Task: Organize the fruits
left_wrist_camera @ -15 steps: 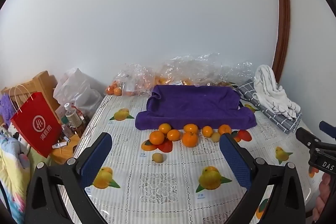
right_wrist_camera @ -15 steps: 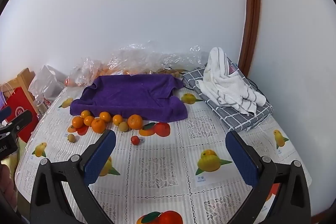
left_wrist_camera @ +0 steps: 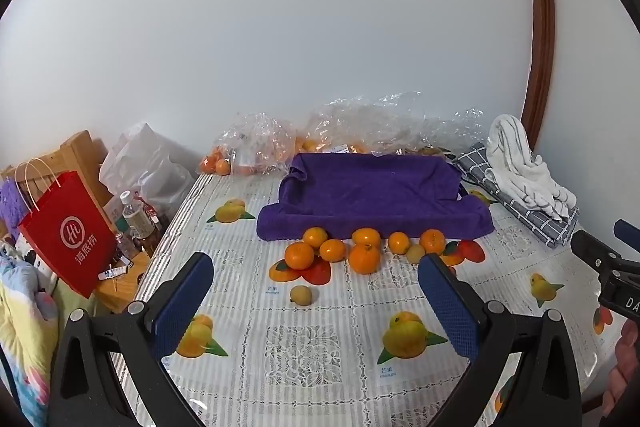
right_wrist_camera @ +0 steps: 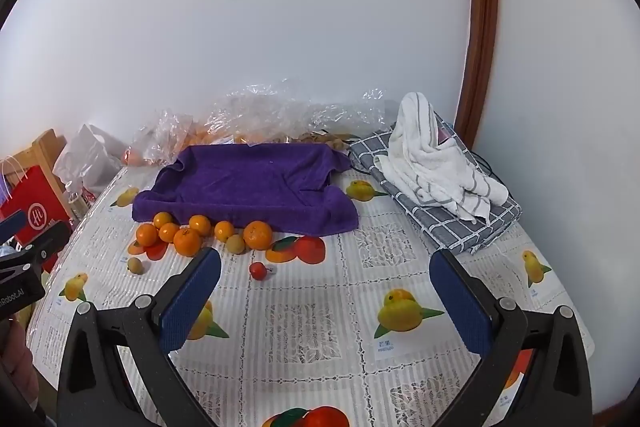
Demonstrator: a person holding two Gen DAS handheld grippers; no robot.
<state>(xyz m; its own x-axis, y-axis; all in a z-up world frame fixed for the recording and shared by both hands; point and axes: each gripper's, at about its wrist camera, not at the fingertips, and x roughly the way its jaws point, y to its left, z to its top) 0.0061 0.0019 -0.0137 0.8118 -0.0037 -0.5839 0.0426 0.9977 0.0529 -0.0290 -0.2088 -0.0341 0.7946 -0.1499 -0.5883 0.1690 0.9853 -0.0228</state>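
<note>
A round table covered in a white lace-patterned plastic cloth printed with fruit (left_wrist_camera: 304, 347) fills both views. Near its far edge lies a folded purple towel (left_wrist_camera: 372, 195), and a cluster of small orange tangerines (left_wrist_camera: 364, 257) sits along its front edge. Two small yellow-green fruits, possibly longans, lie close by (left_wrist_camera: 302, 295), along with one tiny red fruit (right_wrist_camera: 258, 270). The left gripper (left_wrist_camera: 316, 311) and right gripper (right_wrist_camera: 326, 303) hover above the cloth, blue-padded jaws spread wide, holding nothing.
</note>
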